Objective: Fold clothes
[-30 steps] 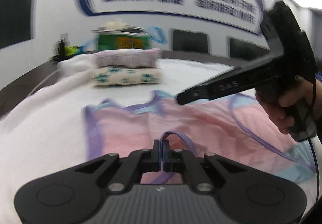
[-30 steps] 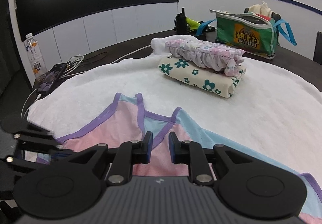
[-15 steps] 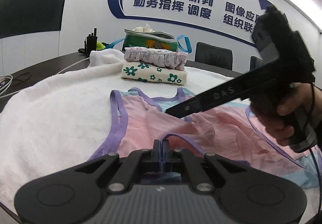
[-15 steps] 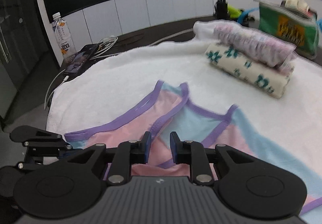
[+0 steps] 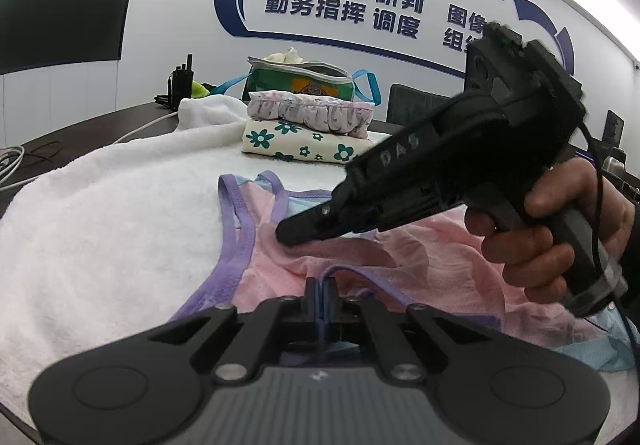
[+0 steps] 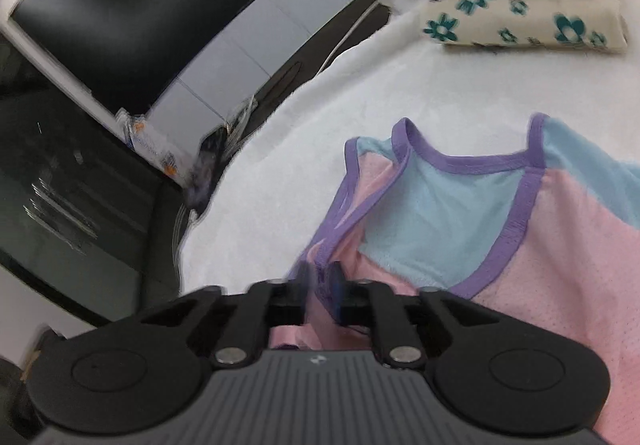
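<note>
Hand-held grippers, left [image 5: 321, 291] and right [image 6: 320, 281], both pinch the vest's [image 6: 560, 245] purple trim.

Blurred water bottle [image 6: 150, 143], label unreadable

Dark surface [image 5: 60, 149] here, mostly under a fluffy white towel [image 5: 100, 225]. Spread on the towel, a pink, blue and purple vest [image 6: 540, 229]; beyond it a floral folded cloth [image 5: 296, 143]. Cables [image 5: 16, 161] trail at the surface's left edge, and a green bag [image 5: 304, 79] sits at the back.
</note>
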Demonstrator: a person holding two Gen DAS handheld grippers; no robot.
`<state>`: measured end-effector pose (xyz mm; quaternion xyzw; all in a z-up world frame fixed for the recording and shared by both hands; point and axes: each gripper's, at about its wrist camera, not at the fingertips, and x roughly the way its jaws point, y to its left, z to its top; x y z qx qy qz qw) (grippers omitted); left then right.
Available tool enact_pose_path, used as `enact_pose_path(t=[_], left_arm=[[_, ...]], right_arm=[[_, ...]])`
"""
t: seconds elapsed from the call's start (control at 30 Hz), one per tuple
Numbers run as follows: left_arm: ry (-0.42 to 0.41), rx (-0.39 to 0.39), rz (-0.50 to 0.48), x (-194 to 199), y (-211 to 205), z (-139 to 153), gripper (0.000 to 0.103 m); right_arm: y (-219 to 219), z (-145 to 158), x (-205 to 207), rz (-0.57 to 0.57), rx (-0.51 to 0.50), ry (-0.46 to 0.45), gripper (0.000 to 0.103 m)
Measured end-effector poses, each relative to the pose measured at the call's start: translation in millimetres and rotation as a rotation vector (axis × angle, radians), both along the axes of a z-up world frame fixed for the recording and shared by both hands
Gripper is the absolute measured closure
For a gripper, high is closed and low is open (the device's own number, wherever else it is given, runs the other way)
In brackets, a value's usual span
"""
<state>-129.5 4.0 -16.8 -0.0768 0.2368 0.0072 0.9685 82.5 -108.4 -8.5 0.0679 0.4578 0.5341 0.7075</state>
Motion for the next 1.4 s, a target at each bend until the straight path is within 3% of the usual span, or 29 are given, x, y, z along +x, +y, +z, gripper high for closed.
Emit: enact_pose_path(t=[0.27, 0.43, 0.6, 0.73, 0.83, 0.9, 0.97, 1.13, 1.4], left_arm=[[-0.007, -0.019, 0.010, 1, 2, 2, 0.102], [-0.028, -0.013, 0.016, -3, 3, 7, 0.103], [-0.083, -0.002, 0.013, -10, 0, 18, 0.103], [-0.130, 0.083, -0.002, -16, -17, 21, 0.103], [-0.141, 0.123, -0.020, -19, -27, 21, 0.103], [-0.131, 0.118, -0.031, -19, -28, 18, 0.103], [-0.116, 0.124, -0.034, -18, -28, 14, 0.103], [-0.064, 0.128, -0.017, -15, -20, 5, 0.103], [-0.057, 0.128, -0.015, -19, -17, 1, 0.103]], right_arm=[[20, 44, -43, 0.031, -0.201, -0.493, 0.100], [19, 48, -36, 0.043, -0.221, -0.524, 0.100], [8, 53, -21, 0.037, -0.114, -0.425, 0.100], [-7, 58, -10, -0.006, -0.022, -0.329, 0.099], [-12, 54, -5, -0.059, -0.063, -0.305, 0.094], [-19, 53, -3, -0.086, -0.067, -0.298, 0.084], [-26, 52, -4, -0.095, -0.066, -0.300, 0.084], [-16, 38, -18, -0.014, -0.160, -0.345, 0.084], [22, 23, -66, 0.077, -0.329, -0.609, 0.084]])
